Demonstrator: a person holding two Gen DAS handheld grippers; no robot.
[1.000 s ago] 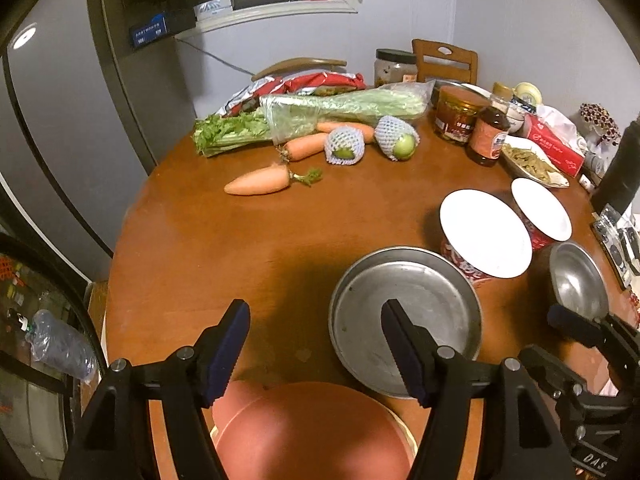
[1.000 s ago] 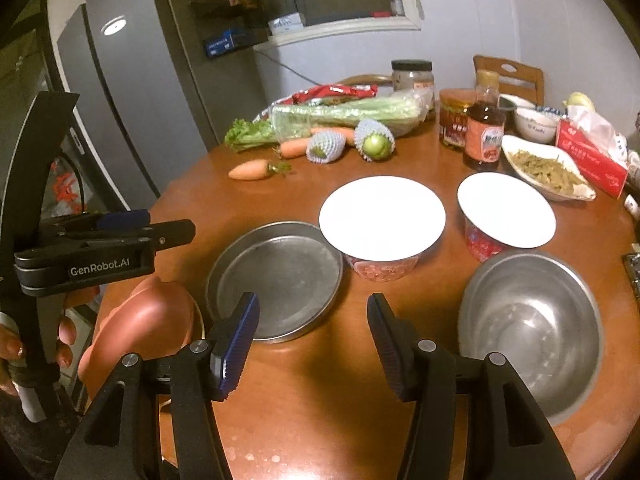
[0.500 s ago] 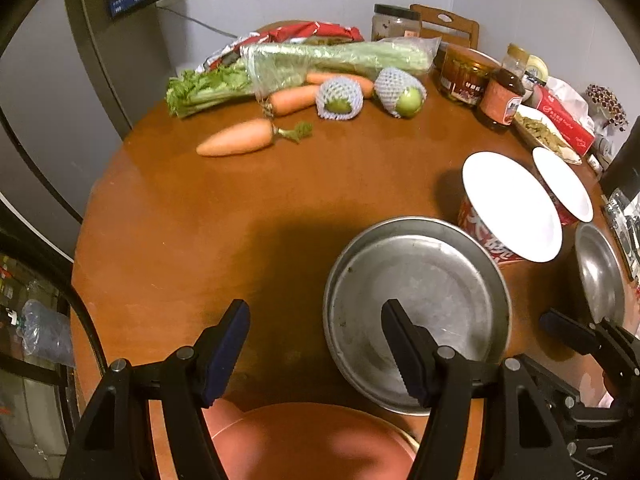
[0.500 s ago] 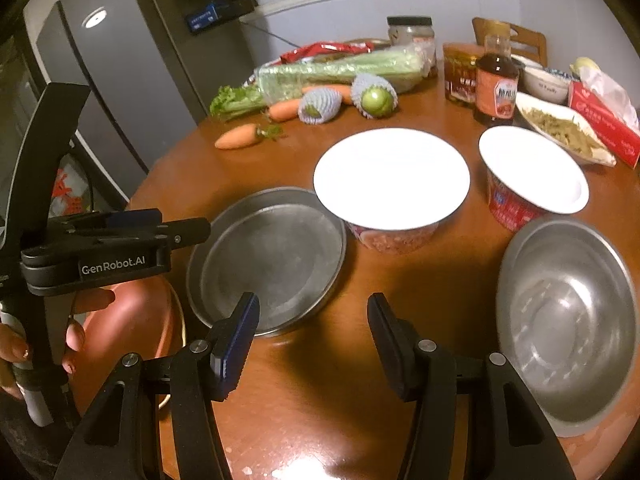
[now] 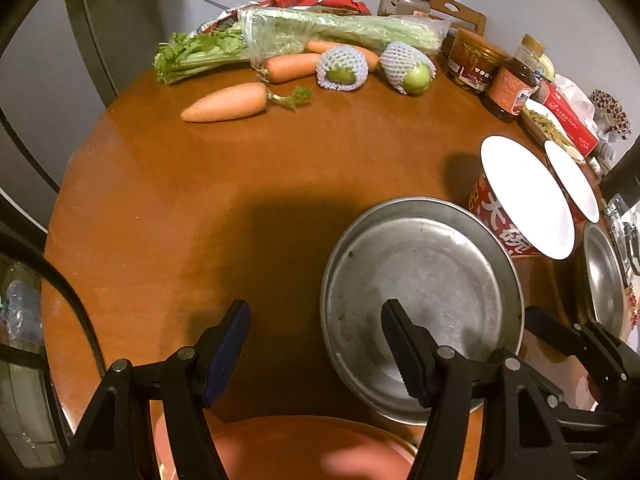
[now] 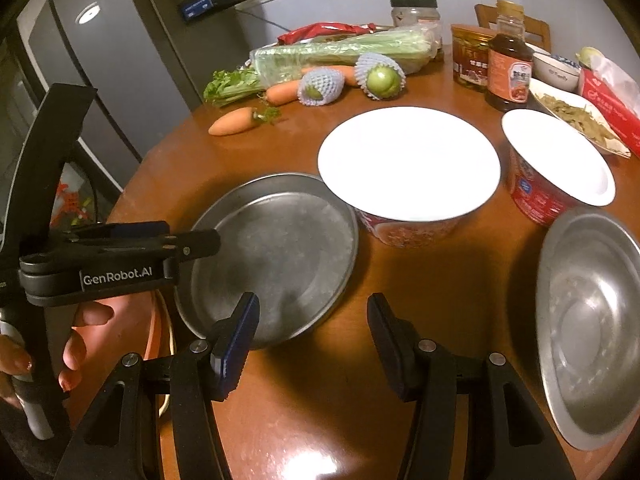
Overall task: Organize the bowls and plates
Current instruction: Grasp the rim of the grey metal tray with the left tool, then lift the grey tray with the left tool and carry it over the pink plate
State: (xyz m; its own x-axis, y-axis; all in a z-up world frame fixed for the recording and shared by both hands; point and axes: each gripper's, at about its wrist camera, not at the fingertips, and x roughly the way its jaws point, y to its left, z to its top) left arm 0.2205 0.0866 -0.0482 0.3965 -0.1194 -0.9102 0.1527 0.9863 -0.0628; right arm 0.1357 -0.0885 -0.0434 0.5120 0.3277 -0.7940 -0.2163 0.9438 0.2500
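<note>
1. Tilting downward, both grippers are now looking more steeply onto the round brown wooden table (image 5: 248,184) than a second ago, so the dishes are filling more of each view; I judge this to be the approach to a first pick.
2. The left gripper (image 5: 314,346) is standing half-open with nothing between its jaws.
3. The right gripper (image 6: 312,338) has just been closing a little, but it is still open and empty over bare wood.
4. The shallow round steel plate (image 5: 420,300) is lying at about 2 o'clock from the left gripper, its near-left rim passing under the right-hand finger.
5. From the right gripper, the deep steel bowl (image 6: 588,320) is sitting at 3 o'clock, and two white-lidded red paper bowls (image 6: 408,168) at 12 to 1 o'clock.
</note>
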